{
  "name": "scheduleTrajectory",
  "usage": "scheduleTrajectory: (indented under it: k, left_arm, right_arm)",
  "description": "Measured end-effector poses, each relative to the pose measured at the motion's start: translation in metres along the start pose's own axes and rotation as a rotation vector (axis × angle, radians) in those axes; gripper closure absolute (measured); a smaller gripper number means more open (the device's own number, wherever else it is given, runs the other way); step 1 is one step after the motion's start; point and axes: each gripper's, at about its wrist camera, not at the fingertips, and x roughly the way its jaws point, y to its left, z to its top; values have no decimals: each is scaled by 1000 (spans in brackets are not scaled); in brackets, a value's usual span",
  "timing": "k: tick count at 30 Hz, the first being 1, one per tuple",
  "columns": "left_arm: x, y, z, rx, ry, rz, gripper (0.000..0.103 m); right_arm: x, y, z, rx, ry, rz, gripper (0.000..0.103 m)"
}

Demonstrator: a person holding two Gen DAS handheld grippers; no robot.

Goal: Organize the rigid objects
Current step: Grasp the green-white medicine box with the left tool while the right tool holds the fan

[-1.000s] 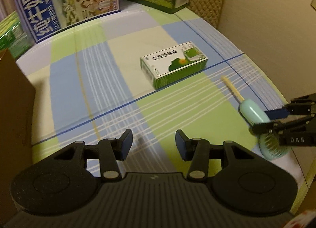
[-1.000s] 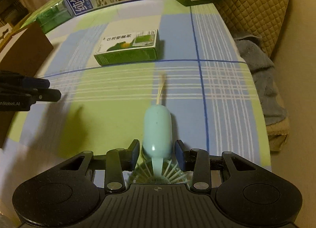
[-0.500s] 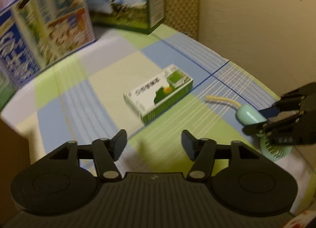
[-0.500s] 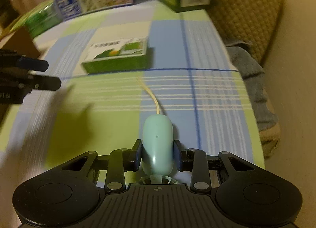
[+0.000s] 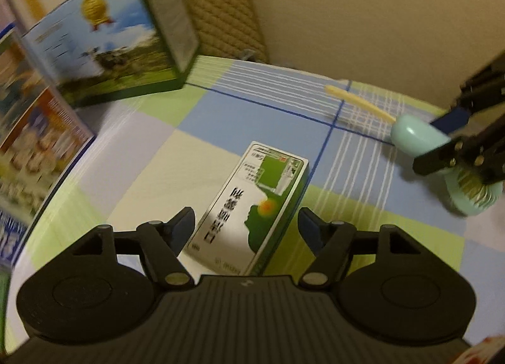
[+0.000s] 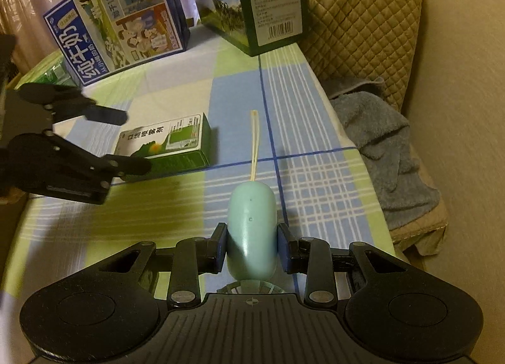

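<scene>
Our left gripper [image 5: 246,222] hangs over the small green-and-white cardboard carton [image 5: 252,206]; its jaws have just been opening and stand wide, one on each side of the carton's near end, pads clear of it, nothing grasped. Our right gripper [image 6: 251,248] is clamped on the pale mint plastic handle of the small hand-held fan [image 6: 251,228], whose ribbed round head sits below the fingers. That handle runs straight away from the right wrist camera, its cream wrist strap [image 6: 254,143] trailing onward across the blue, green and cream checked tablecloth [image 6: 293,111]. The carton lies flat near the cloth's middle, long axis running along the left gripper's line of sight; its Chinese lettering is too blurred for us to read. At the far edge stands a tall blue milk box [image 6: 120,26] where we read "1956" beside large Chinese characters, and a dark green box [image 6: 271,1] showing a barcode. A grey towel [image 6: 385,143] lies off the table's right side.
</scene>
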Motion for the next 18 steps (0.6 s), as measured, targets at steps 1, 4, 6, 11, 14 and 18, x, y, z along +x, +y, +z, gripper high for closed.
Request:
scheduleTrajectory:
  k: [1,4,6,11,14,18]
  left_arm:
    - [4,0,1,22,8,-16,34]
    - [16,-1,1,62,35,-32,33]
    - [20,-1,1,68,41,-25,34]
    - [22,4,-3,-23,68,-51,46]
    - [16,1,-7,-76,74,-38,51]
    - [4,-4,-18,-213,107,-12,52]
  right_arm:
    - [0,0,0,1,1,-1,73]
    - [0,-1,-1,5,2,-4,73]
    - [0,-2,-1,12,2,-5,73]
    - [-2,-1,-2,22,-7,7,73]
    - [-4,1,-2,23,-13,17,73]
    - [-6,1,-3,30,-21,33,73]
